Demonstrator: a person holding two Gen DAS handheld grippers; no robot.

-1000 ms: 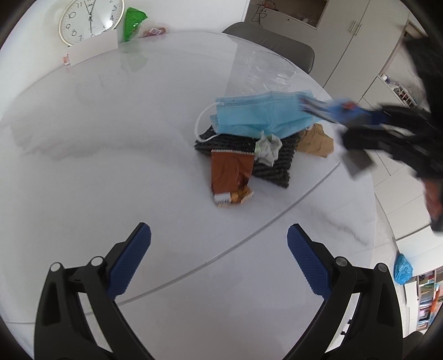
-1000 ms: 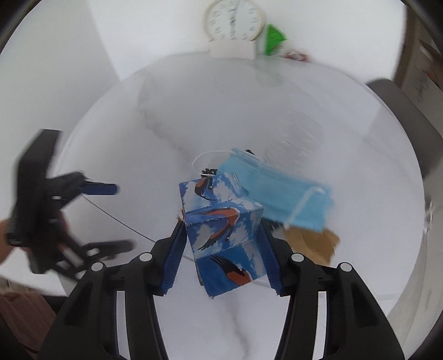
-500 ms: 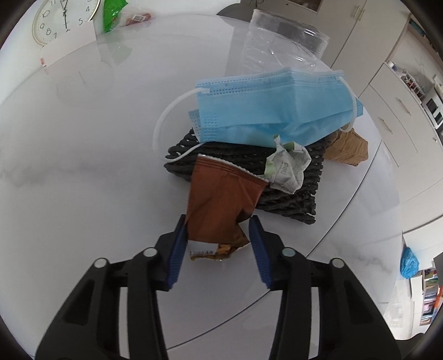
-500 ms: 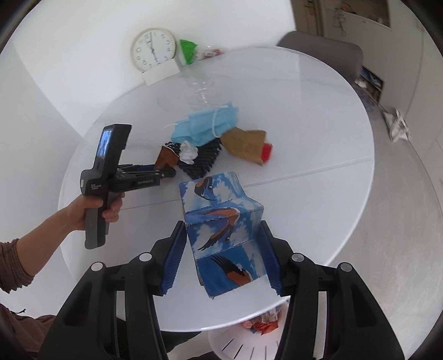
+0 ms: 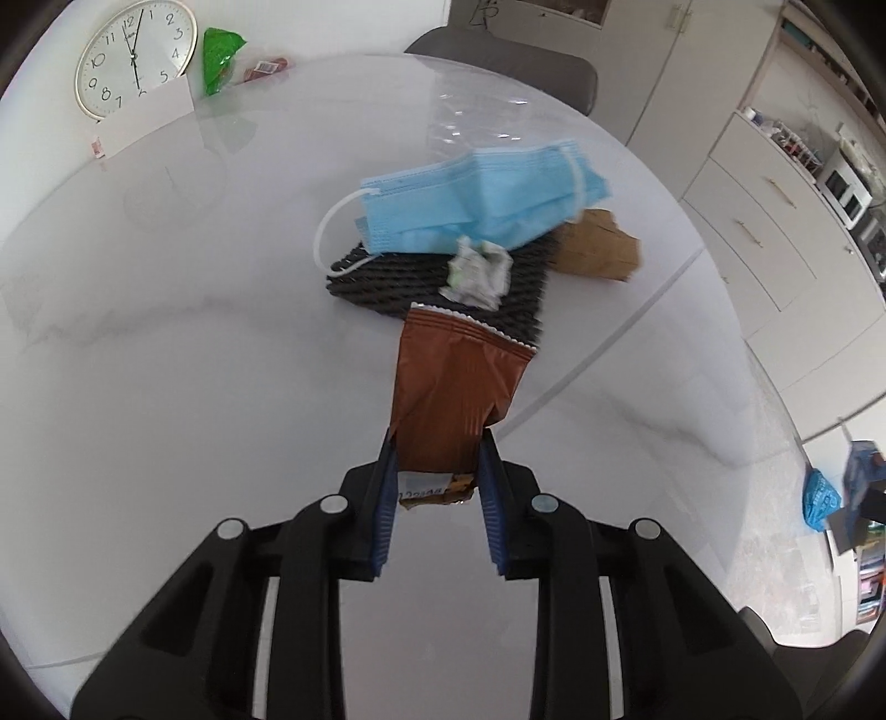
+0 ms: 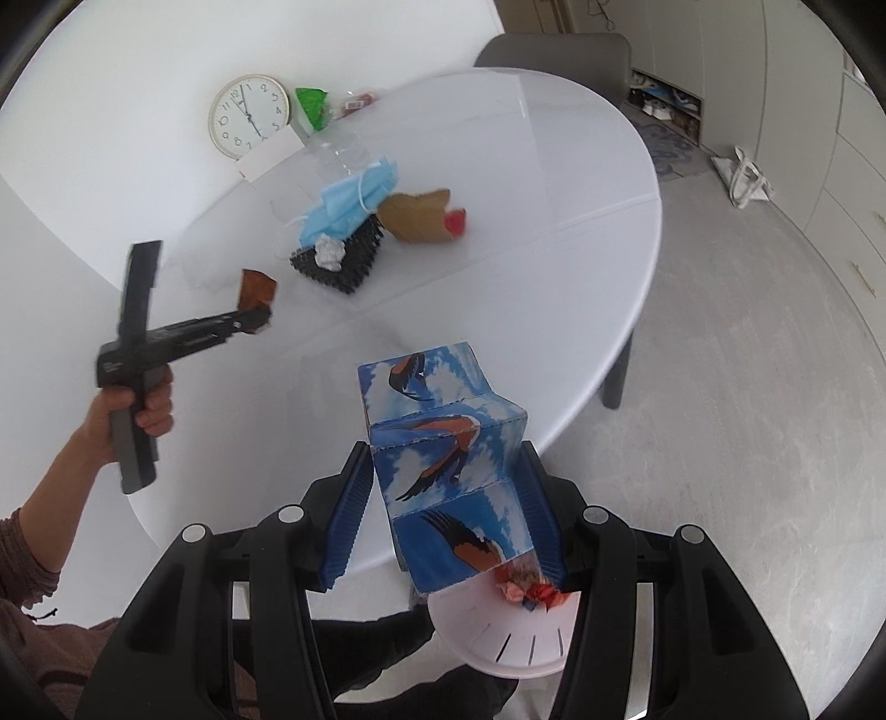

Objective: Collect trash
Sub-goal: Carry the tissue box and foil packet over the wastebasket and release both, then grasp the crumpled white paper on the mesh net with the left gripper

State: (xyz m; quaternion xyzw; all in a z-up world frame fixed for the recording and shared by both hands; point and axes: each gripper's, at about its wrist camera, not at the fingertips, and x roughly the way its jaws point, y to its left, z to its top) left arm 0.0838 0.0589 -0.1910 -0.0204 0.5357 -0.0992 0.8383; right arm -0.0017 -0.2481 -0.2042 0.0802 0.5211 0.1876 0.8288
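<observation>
My left gripper (image 5: 437, 443) has a brown snack wrapper (image 5: 459, 376) between its blue pads (image 5: 387, 471). Its jaws are closing and pinch the wrapper's lower end. In the right wrist view that gripper (image 6: 260, 318) holds the wrapper (image 6: 256, 285) off the white table (image 6: 498, 166). My right gripper (image 6: 446, 451) is shut on a blue carton with bird prints (image 6: 437, 399), past the table's near edge and above a white bin (image 6: 498, 642). On the table lie a blue face mask (image 5: 482, 194), a crumpled paper ball (image 5: 479, 271) and a brown paper bag (image 5: 595, 249).
A black woven mat (image 5: 421, 277) lies under the mask and paper ball, with a clear plastic cup (image 5: 476, 116) behind. A clock (image 5: 135, 55) and a green packet (image 5: 221, 52) stand at the table's far edge. A grey chair (image 5: 509, 55) is beyond. The bin holds reddish scraps (image 6: 526, 590).
My left gripper went to the brown wrapper, closed on it and drew it back off the mat. My right gripper carried the carton from above the pile to past the table edge, over the bin.
</observation>
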